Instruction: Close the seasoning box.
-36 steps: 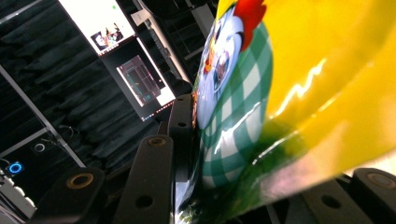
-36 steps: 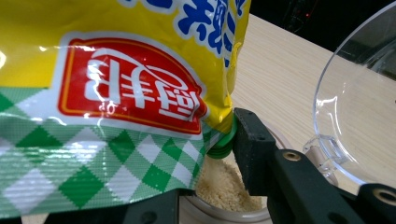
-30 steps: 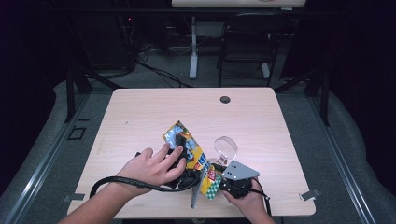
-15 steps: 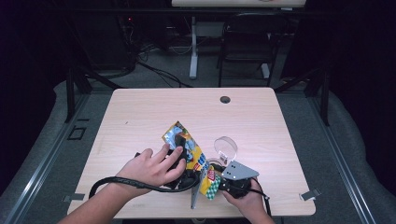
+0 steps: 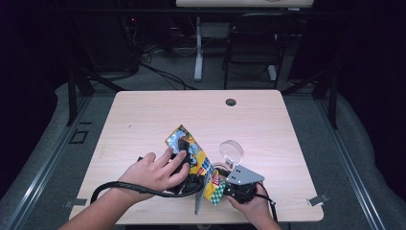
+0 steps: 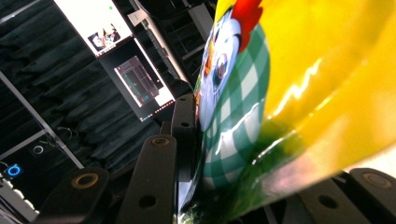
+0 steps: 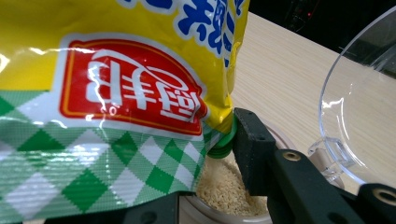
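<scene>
A yellow seasoning bag (image 5: pixel 197 155) with a red logo and green checks (image 7: pixel 116 154) hangs tilted, its lower corner over a small clear jar (image 7: pixel 224 191) of pale granules. My left gripper (image 6: pixel 224 154), under the person's left hand (image 5: pixel 155 170), is shut on the bag. Its jaws have just been closing a little further with the bag between them. One black jaw presses flat on the bag's side. My right gripper (image 7: pixel 210 186) is shut on the jar near the table's front edge, below its grey plate (image 5: pixel 244 175). The jar's clear flip lid (image 7: pixel 359 102) stands open.
The light wooden table (image 5: pixel 158 115) has a dark round cable hole (image 5: pixel 231 102) at its far side. A black cable (image 5: pixel 143 189) loops from the left gripper along the front edge. Chairs and desk legs stand on the dark floor beyond.
</scene>
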Demonstrator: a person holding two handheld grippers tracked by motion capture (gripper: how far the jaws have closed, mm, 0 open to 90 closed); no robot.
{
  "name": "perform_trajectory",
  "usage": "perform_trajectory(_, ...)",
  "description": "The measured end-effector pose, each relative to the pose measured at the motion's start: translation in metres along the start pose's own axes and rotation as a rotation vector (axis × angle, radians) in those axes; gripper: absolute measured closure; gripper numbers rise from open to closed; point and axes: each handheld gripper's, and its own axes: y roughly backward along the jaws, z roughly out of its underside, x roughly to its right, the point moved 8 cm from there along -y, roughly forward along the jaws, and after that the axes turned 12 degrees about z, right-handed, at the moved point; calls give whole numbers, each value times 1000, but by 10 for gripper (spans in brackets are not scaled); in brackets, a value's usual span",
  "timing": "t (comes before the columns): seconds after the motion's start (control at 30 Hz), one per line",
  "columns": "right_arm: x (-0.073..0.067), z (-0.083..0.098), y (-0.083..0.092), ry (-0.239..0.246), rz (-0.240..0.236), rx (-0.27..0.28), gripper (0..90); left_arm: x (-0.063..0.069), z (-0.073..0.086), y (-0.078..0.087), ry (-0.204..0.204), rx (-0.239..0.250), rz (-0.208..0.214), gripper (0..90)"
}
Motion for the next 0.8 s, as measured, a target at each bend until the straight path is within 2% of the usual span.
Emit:
perform_trajectory(0.4,3,1,2,2,7,0,711,-1,-2,0,7,15,-7,742)
perform_trajectory(0.63,3,1,2,5,12,-3,711,4,-1,-3,40,29,10,747)
perform_trajectory(0.8,3,1,2,6,16,-4,711,5,-1,-4,44,33,5,749)
